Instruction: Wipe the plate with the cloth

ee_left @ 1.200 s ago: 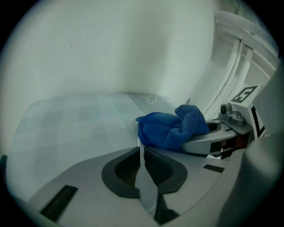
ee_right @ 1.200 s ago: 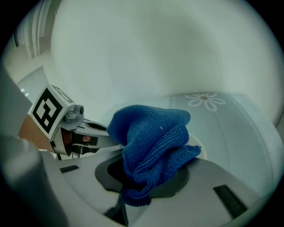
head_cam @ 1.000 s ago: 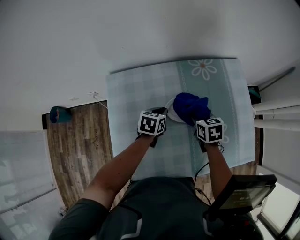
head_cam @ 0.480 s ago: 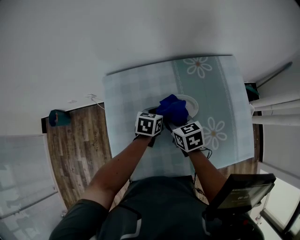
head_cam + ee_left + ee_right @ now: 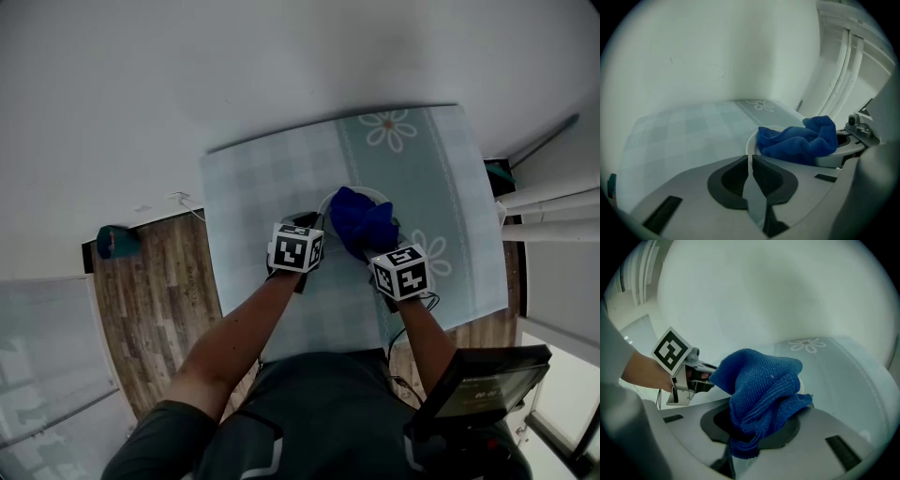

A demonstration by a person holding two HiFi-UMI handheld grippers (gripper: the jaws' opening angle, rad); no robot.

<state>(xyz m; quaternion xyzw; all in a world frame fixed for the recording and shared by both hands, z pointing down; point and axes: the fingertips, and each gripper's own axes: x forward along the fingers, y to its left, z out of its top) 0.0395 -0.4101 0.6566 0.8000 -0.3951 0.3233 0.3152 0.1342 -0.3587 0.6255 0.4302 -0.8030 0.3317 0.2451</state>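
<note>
The cloth (image 5: 761, 390) is a deep blue, nubbly microfibre bunched into a loose wad with one frayed corner hanging down. It sits on the white plate (image 5: 751, 143) at the middle of the checked, daisy-printed table (image 5: 262, 187), clamped in the right gripper (image 5: 743, 437), whose pads are buried in the folds. The left gripper (image 5: 750, 161) is pinched on the plate's near-left rim. The rest of the plate is hard to make out — the cloth covers most of it, and only a thin arc of rim shows.

Likely a home dining spot, daisy-print checked tablecloth (image 5: 267, 183), wood plank floor (image 5: 159, 291), plain white wall (image 5: 187, 66)
</note>
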